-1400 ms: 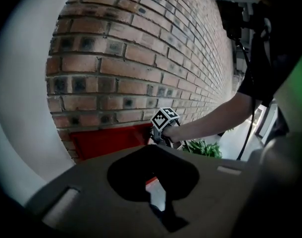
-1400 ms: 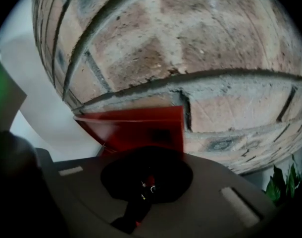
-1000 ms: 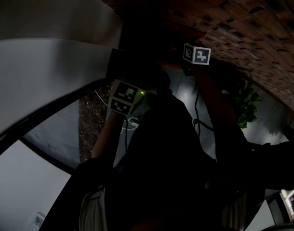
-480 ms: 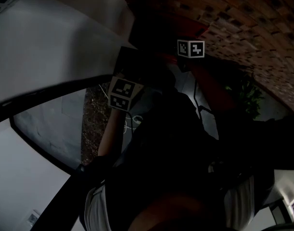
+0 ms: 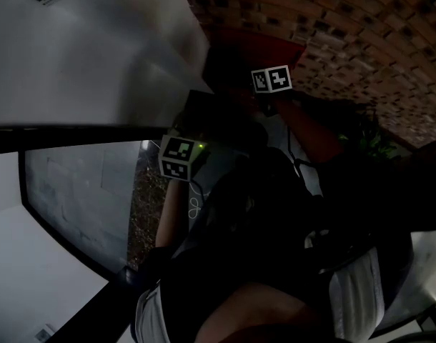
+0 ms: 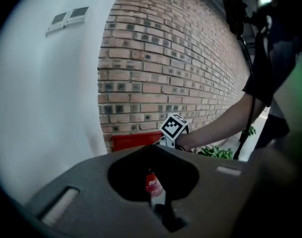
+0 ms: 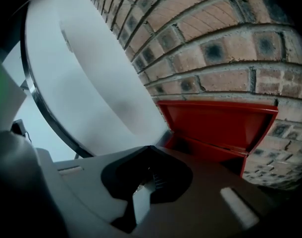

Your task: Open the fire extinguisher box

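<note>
Brickwork [image 7: 215,48] bears the red box [image 7: 215,125] beside a white wall [image 7: 91,83]; left gripper [image 6: 150,147], right gripper [image 7: 150,148] fingers closed, empty.

Head view looks down; both gripper views face the brick wall [image 6: 166,58] (sharing the red box [image 7: 215,128]).
</note>
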